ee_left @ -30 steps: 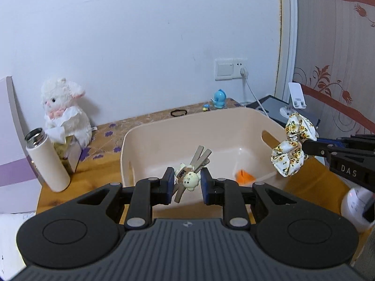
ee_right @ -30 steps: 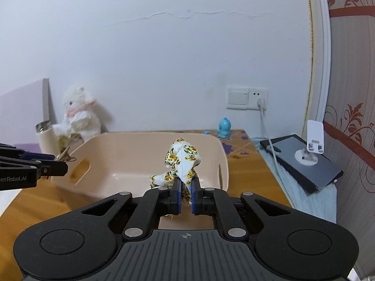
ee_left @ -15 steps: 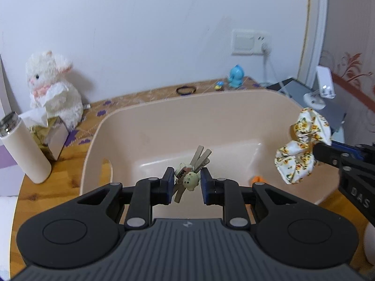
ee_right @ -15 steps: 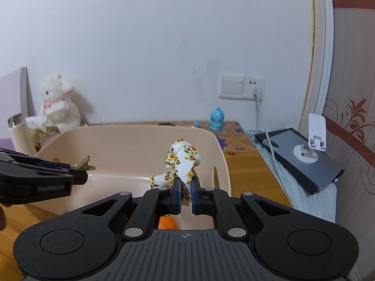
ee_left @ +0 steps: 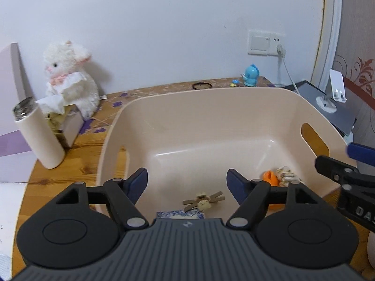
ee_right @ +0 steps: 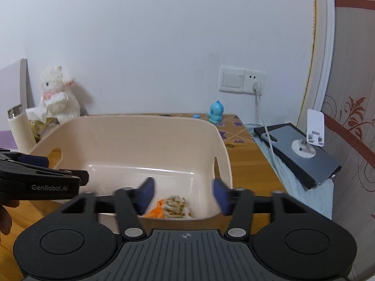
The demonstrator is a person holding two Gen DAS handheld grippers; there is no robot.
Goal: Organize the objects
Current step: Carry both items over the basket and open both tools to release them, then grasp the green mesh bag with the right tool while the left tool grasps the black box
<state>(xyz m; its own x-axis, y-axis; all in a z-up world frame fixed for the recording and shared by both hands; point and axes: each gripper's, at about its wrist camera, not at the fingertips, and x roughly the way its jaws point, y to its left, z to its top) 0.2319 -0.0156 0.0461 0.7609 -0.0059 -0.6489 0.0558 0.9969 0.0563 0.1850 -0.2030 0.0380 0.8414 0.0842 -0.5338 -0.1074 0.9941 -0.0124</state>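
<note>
A beige plastic bin [ee_left: 211, 107] [ee_right: 131, 135] with handle slots stands on the wooden table. My left gripper [ee_left: 187, 182] is open and empty above its near side. The bear hair clip [ee_left: 203, 201] lies on the bin floor just below it, by a blue-patterned item [ee_left: 180, 214]. My right gripper [ee_right: 182, 194] is open and empty over the bin's right end. The floral scrunchie [ee_right: 175, 207] [ee_left: 284, 176] lies on the floor beside an orange object [ee_right: 155, 210] [ee_left: 270, 178]. Each gripper shows at the edge of the other's view.
A cream bottle [ee_left: 37, 135], a tissue box [ee_left: 68, 121] and a white plush lamb [ee_left: 70, 82] stand left of the bin. A blue toy [ee_left: 251, 75] and a black hair tie [ee_left: 202, 85] lie behind it. A dark tablet with a white stand [ee_right: 302, 149] lies right.
Both grippers moved down over the bin and opened. The bear clip dropped from the left and the scrunchie from the right onto the bin floor.
</note>
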